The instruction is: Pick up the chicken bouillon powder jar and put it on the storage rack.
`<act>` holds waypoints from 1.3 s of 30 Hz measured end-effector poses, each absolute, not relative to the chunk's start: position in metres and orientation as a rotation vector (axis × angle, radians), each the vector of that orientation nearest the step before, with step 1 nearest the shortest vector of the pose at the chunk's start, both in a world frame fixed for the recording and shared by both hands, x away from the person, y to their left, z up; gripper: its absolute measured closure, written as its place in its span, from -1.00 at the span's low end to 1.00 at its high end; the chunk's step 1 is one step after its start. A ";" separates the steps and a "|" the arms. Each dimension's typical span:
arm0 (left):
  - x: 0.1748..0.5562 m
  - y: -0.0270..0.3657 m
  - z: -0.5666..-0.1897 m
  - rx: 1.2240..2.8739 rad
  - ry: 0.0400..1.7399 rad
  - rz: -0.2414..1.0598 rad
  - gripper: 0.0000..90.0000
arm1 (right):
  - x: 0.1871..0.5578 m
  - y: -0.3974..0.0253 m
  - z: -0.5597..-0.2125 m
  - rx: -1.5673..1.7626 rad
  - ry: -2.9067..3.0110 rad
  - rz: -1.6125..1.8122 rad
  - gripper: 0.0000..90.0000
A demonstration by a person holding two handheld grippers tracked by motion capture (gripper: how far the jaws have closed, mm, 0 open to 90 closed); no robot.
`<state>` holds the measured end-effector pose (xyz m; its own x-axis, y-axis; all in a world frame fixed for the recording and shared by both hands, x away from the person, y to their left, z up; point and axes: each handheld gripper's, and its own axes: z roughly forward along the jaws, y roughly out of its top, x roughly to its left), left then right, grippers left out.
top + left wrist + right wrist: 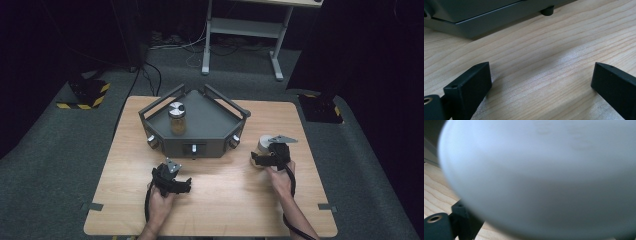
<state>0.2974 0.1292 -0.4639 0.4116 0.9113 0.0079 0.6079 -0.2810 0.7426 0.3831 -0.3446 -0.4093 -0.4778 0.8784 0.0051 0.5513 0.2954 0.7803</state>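
A glass jar [177,119] with a silver lid and brownish contents stands upright on the left part of a grey five-sided tray [210,120]. My left gripper [172,175] rests low over the wooden table in front of the tray, open, with bare wood between its jaws [541,80]. The tray's lower edge [474,20] and a rubber foot [547,10] lie just ahead of it. A pale round container [262,144] stands on the table right of the tray. My right gripper [265,156] is against it. In the right gripper view the container [536,170] is a close blur hiding one jaw.
The wooden table [225,195] has room in front of the tray and at its left. Knobs line the tray's front wall [194,148]. Beyond the table are a white desk frame [245,27] and yellow-and-black striped bases [87,95] on grey carpet.
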 end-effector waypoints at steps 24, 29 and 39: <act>0.297 0.129 -0.464 2.001 1.287 0.582 -0.93 | 0.388 -0.345 -0.416 1.288 2.147 1.043 -0.41; 0.297 0.129 -0.464 2.001 1.287 0.582 -0.93 | 0.386 -0.348 -0.417 1.301 2.131 1.062 -0.36; 0.297 0.129 -0.464 2.002 1.287 0.582 -0.93 | 0.386 -0.348 -0.417 1.297 2.133 1.062 -0.35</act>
<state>0.2975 0.1290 -0.4637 0.4117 0.9113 0.0088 0.6083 -0.2820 0.7420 0.3865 -0.3476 -0.4166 -0.4730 0.8806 0.0305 0.5554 0.2711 0.7862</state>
